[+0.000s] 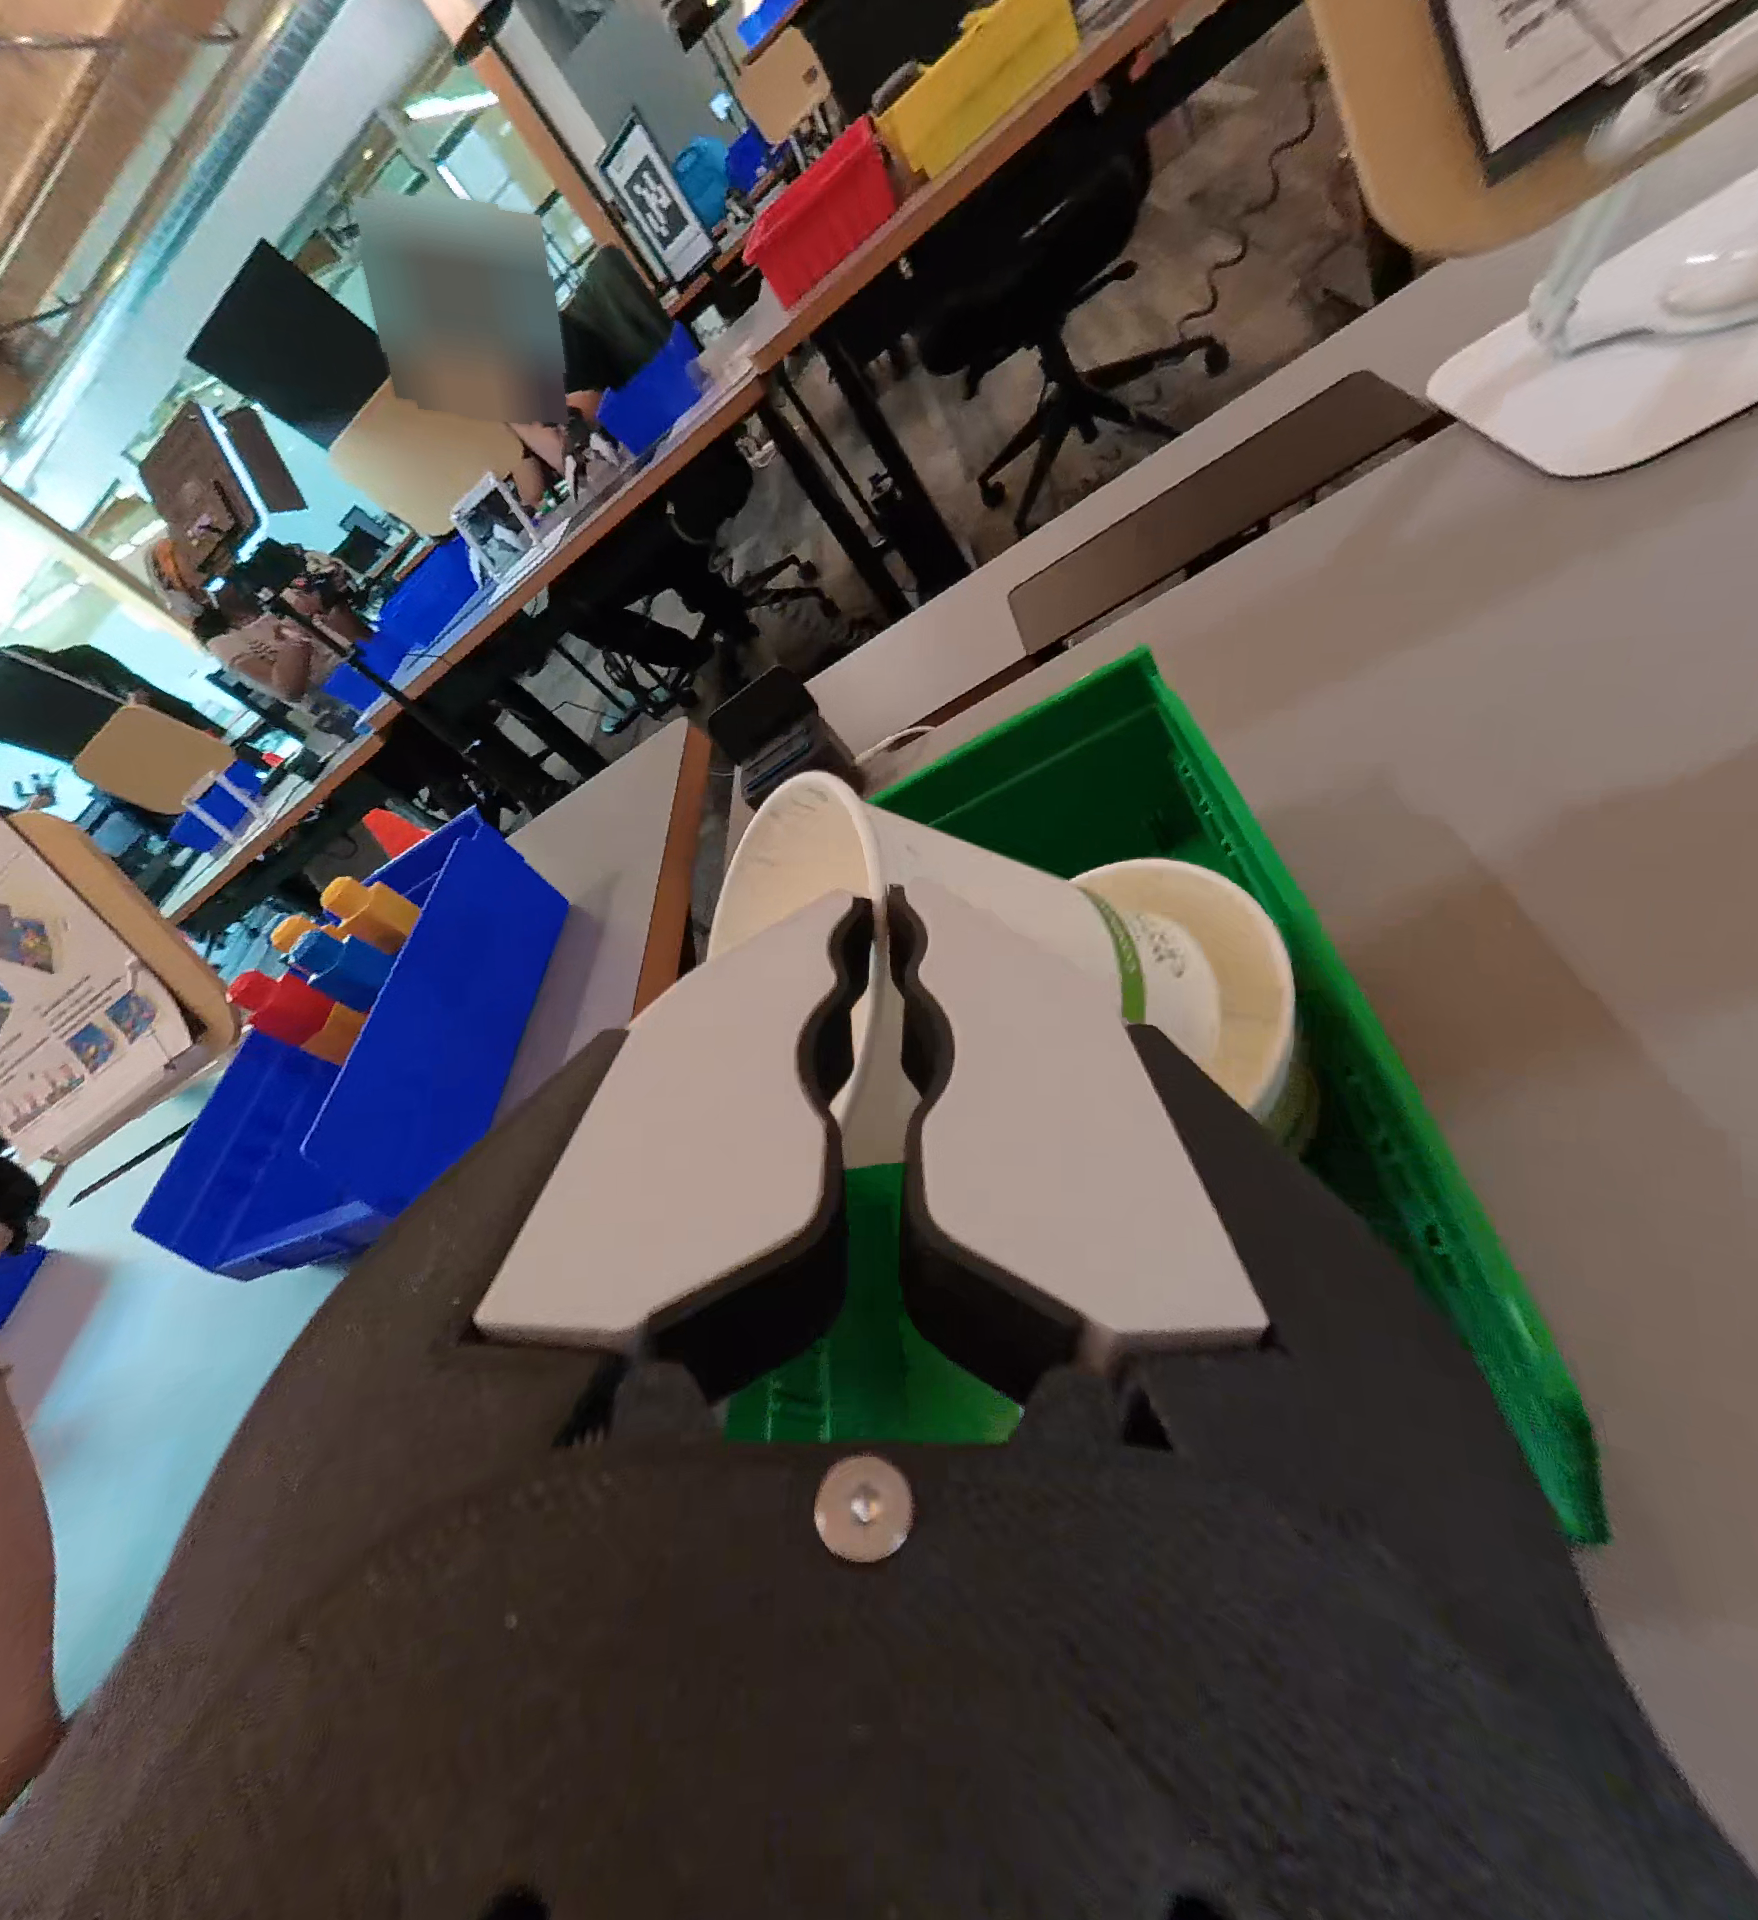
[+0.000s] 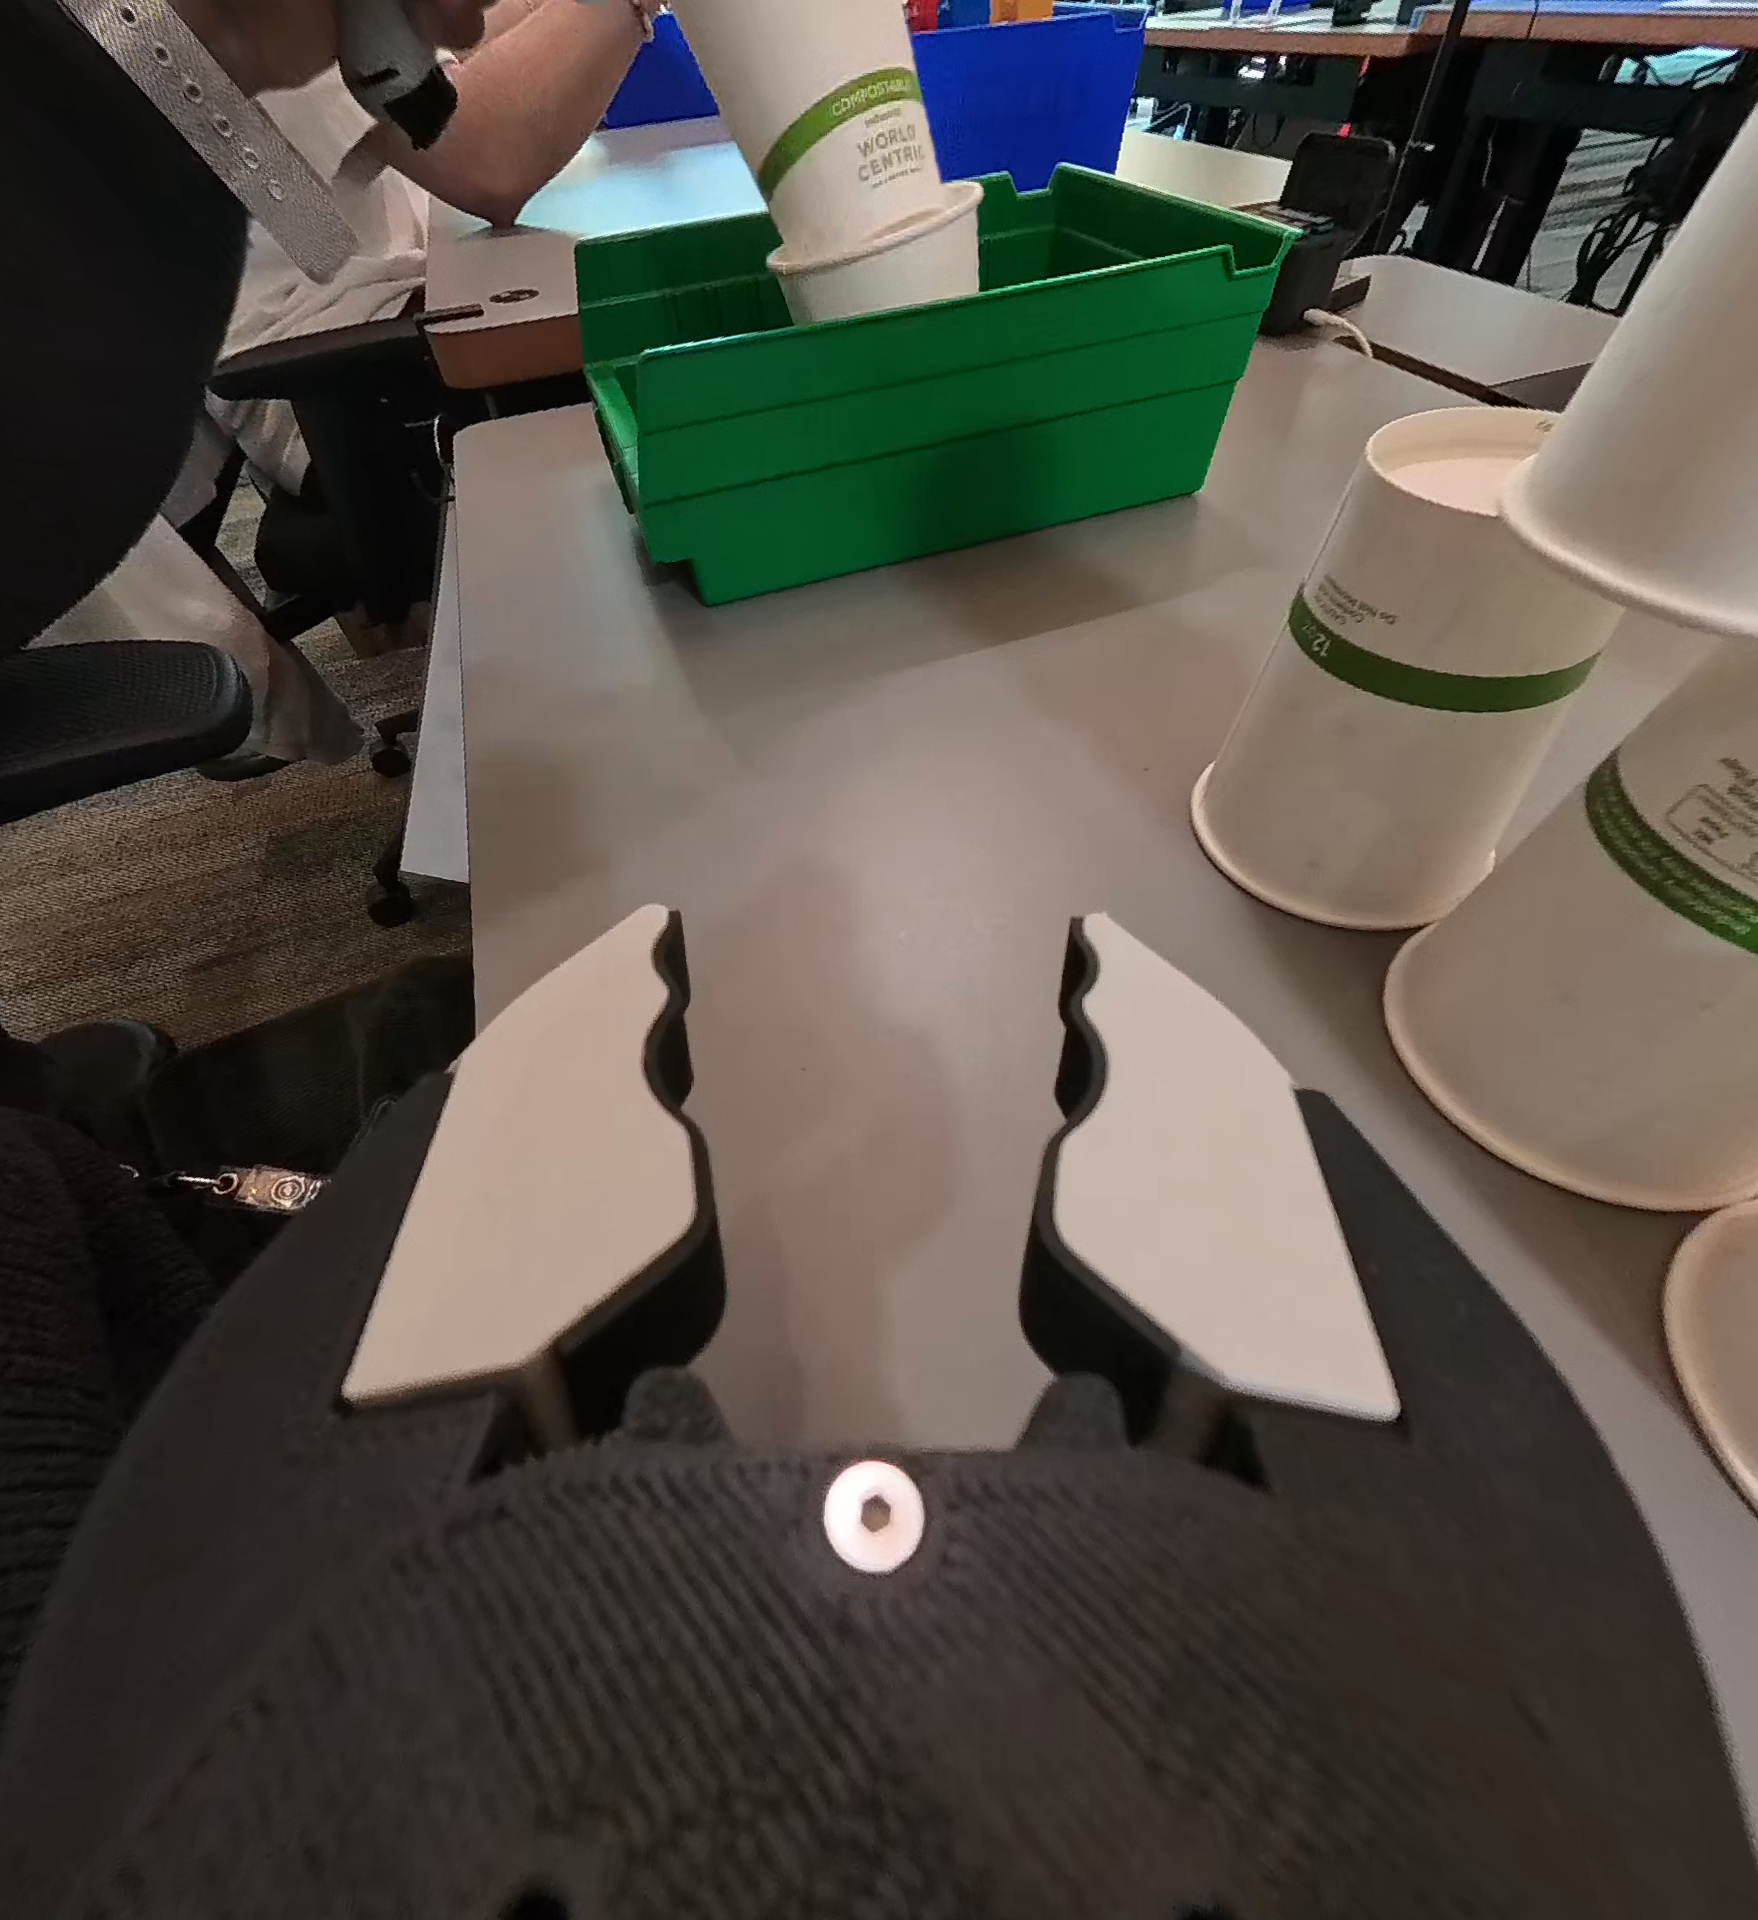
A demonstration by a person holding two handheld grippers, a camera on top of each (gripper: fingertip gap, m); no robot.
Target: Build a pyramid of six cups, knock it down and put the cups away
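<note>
My left gripper (image 1: 883, 914) is shut on the rim of a white paper cup (image 1: 1000, 894) with a green band. The cup is tilted, its base set into another white cup (image 1: 1207, 987) that stands in the green bin (image 1: 1426, 1195). The right wrist view shows the same tilted cup (image 2: 833, 114), the lower cup (image 2: 896, 265) and the green bin (image 2: 916, 436) at the far end of the grey table. My right gripper (image 2: 875, 935) is open and empty over bare table. Upside-down white cups (image 2: 1394, 675) stand to its right, the nearest a short way off.
More upturned cups (image 2: 1633, 987) are stacked at the right edge of the grey table (image 2: 854, 748). A blue bin (image 1: 387, 1060) with coloured blocks sits left of the green bin. A white monitor stand (image 1: 1633, 353) is far right. An office chair (image 2: 75, 717) stands left of the table.
</note>
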